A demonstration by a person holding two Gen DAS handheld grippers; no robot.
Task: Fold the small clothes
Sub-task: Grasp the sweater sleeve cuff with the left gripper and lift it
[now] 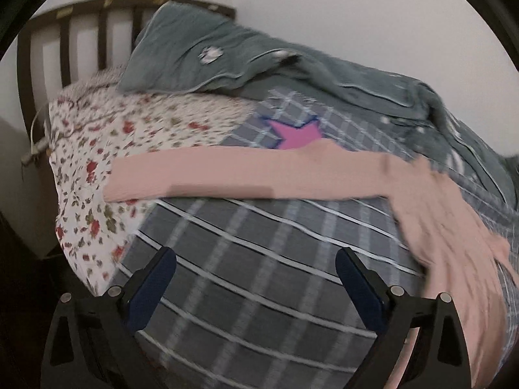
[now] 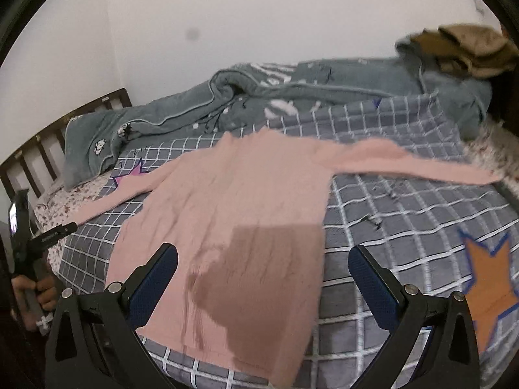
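Observation:
A pink long-sleeved top (image 2: 246,194) lies spread flat on the grey checked bedspread (image 2: 389,214), both sleeves stretched out sideways. My right gripper (image 2: 262,269) is open and empty, above the top's lower body near its hem. In the left wrist view one pink sleeve (image 1: 227,175) runs across the bed and the top's body (image 1: 454,243) lies at the right. My left gripper (image 1: 256,272) is open and empty over bare bedspread (image 1: 259,291), short of the sleeve. The left gripper also shows in the right wrist view (image 2: 48,233), held in a hand at the bed's left side.
A grey-green quilt (image 2: 292,97) is bunched along the far side by the wall. A floral sheet (image 1: 97,162) covers the head end beside the dark slatted headboard (image 1: 65,32). Brown folded clothes (image 2: 470,48) sit on the quilt at far right.

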